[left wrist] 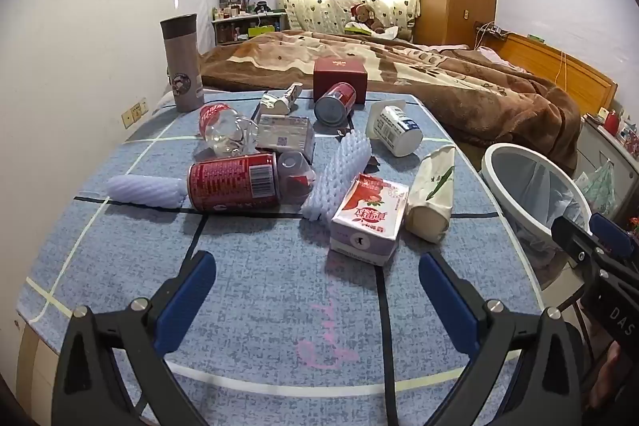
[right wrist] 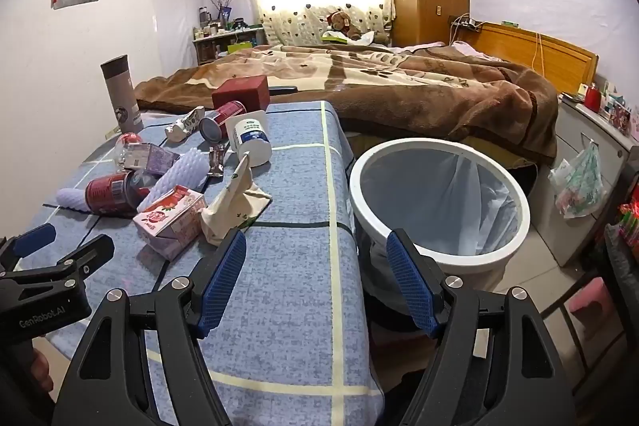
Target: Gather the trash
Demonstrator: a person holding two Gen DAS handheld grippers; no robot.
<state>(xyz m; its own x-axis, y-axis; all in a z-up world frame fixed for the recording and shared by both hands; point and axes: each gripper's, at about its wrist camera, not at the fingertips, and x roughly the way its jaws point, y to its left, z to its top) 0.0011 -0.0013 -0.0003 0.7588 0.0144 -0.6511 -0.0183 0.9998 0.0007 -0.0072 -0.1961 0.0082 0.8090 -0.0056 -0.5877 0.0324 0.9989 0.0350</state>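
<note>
My left gripper hangs over the near part of the table, its blue pads spread wide with nothing between them. My right gripper is spread too and holds nothing; it hovers at the table's right edge, just near the white bin that stands on the floor beside the table.

The trash lies in a heap across the middle of the table. Nearest my left gripper is a pink milk carton on its side, with a cream paper bag touching it on the right. Left of the carton lies a red can, and a white foam sleeve runs between them. Farther off are a clear plastic bottle, a second red can and a tipped white cup. A dark red box and a grey flask stand at the far edge.
</note>
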